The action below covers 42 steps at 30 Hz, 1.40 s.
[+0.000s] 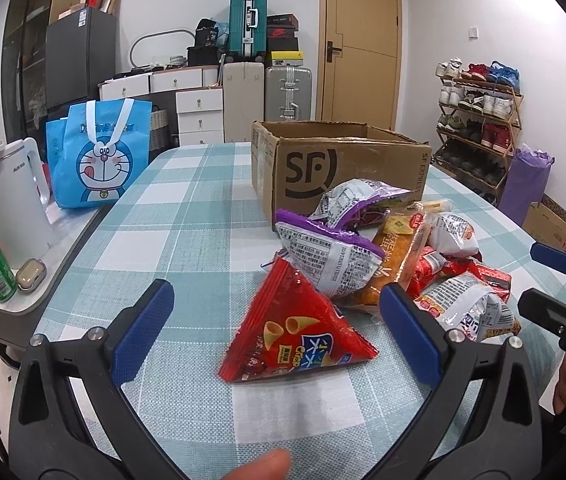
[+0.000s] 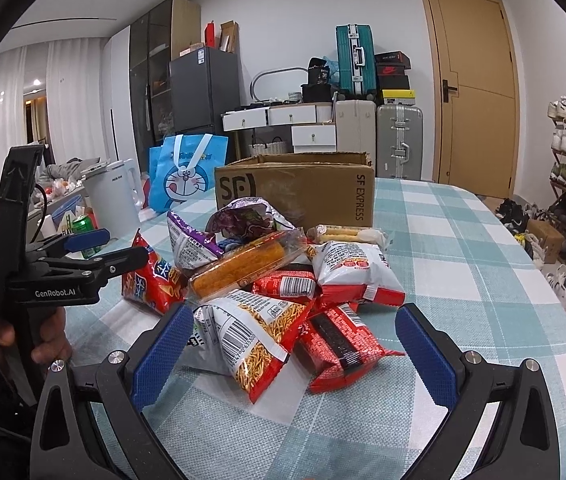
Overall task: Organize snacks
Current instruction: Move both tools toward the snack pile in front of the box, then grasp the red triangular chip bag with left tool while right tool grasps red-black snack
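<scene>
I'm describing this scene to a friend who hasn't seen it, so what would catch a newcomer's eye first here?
First, the jumbled heap of shiny red, purple and silver snack packets in the middle of the teal-and-white checked tablecloth. Right behind it stands the open brown cardboard box printed SF Express. Nearest the open left hand-held gripper lies a red triangular crisp packet, a little apart from the heap.
</scene>
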Tool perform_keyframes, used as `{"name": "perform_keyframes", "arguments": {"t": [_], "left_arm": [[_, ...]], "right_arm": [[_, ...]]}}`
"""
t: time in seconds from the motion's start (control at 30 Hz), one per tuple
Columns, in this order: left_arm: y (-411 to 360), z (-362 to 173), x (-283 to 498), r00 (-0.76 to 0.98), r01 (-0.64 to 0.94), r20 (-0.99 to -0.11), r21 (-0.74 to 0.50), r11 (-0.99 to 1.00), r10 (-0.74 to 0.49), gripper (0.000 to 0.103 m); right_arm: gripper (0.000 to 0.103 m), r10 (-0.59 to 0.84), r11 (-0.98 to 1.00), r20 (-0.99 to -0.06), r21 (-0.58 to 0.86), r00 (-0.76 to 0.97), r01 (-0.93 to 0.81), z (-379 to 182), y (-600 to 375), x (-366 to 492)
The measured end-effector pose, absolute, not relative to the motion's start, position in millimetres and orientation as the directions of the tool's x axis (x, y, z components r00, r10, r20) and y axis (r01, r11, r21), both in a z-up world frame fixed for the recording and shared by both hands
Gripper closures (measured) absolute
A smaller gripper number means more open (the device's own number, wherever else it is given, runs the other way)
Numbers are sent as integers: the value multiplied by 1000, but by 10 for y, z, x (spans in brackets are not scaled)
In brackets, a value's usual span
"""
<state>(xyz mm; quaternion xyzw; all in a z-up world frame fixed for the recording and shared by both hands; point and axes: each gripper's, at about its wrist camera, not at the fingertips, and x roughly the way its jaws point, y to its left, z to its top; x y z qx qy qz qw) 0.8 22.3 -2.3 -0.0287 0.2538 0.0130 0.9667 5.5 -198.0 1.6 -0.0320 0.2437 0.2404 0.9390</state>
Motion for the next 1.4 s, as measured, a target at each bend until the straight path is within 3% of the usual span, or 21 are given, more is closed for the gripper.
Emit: {"name": "perform_keyframes", "arguments": {"t": [0.4, 0.8, 1.1, 1.23, 1.4], "left_arm": [[319, -87, 142, 833, -71, -553, -64, 995, 24, 0], [220, -196, 249, 801, -34, -599, -72, 997, -16, 0], [169, -257, 329, 772, 10, -631, -107, 994, -76, 1], [188, -294, 369, 752, 27, -650, -137, 990, -111, 9], [200, -371, 426, 726, 41, -671, -178, 983, -152, 23]], "right_arm": [[0, 377, 920, -521, 116, 765, -374, -5, -2223, 266], [0, 251, 957, -642, 52, 725, -285, -216, -2256, 463], [0, 263, 951, -726, 87, 635, -295, -396, -2227, 640], [2, 298, 941, -723, 111, 623, -321, -378, -2211, 709], [15, 327, 928, -723, 122, 608, -353, -384, -2171, 727]]}}
